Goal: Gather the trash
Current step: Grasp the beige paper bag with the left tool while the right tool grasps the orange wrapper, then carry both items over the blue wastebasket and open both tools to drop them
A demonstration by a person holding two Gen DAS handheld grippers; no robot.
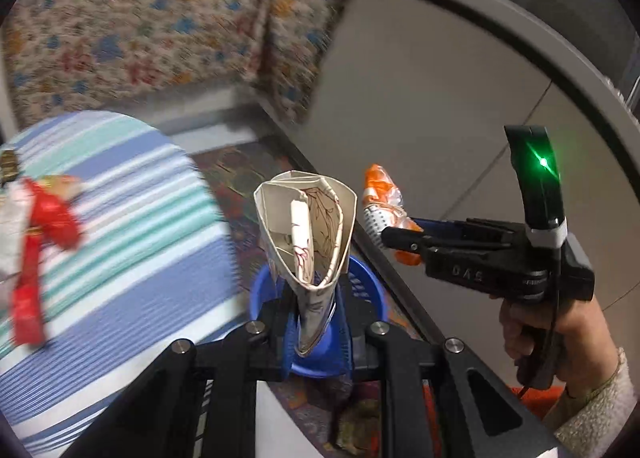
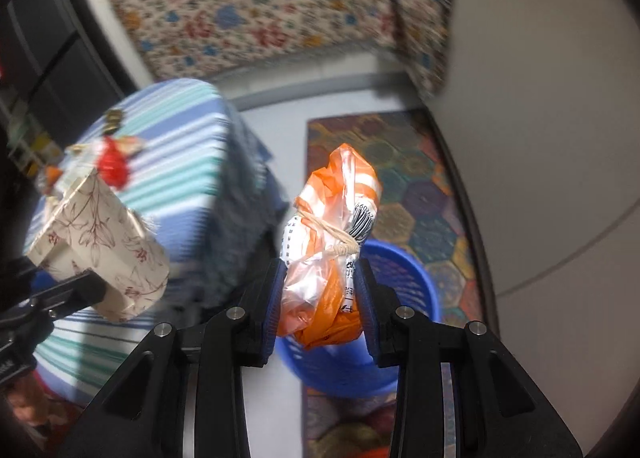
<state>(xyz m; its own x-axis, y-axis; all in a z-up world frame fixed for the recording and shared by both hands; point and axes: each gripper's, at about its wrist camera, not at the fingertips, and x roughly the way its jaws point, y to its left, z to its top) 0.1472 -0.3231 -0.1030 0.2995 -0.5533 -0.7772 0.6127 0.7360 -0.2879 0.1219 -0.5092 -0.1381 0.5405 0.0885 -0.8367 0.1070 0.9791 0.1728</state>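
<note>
The left gripper (image 1: 316, 322) points steeply down, its two pads pinched close on the bottom of a flattened paper cup (image 1: 306, 230) printed with red flowers; the cup's squashed mouth opens toward the camera. Directly below it, on the patterned floor mat (image 2: 408, 186), stands a blue basket (image 2: 400, 282).

The right gripper (image 2: 320, 290) also tilts steeply down, its blue pads closed partway on a crumpled orange and white plastic bag (image 2: 336, 226) tied round the middle with string. The bag hangs above the near rim of the basket. From the left camera the person's right hand (image 1: 560, 334) shows wrapped round the gripper's handle, with a cream knitted sleeve (image 1: 596, 410) at the wrist, and the bag juts out past the finger ends just to the right of the cup.

To the left sits a round table under a blue and green striped cloth (image 1: 120, 226), with red wrappers (image 1: 40, 234) lying on it, blurred
</note>
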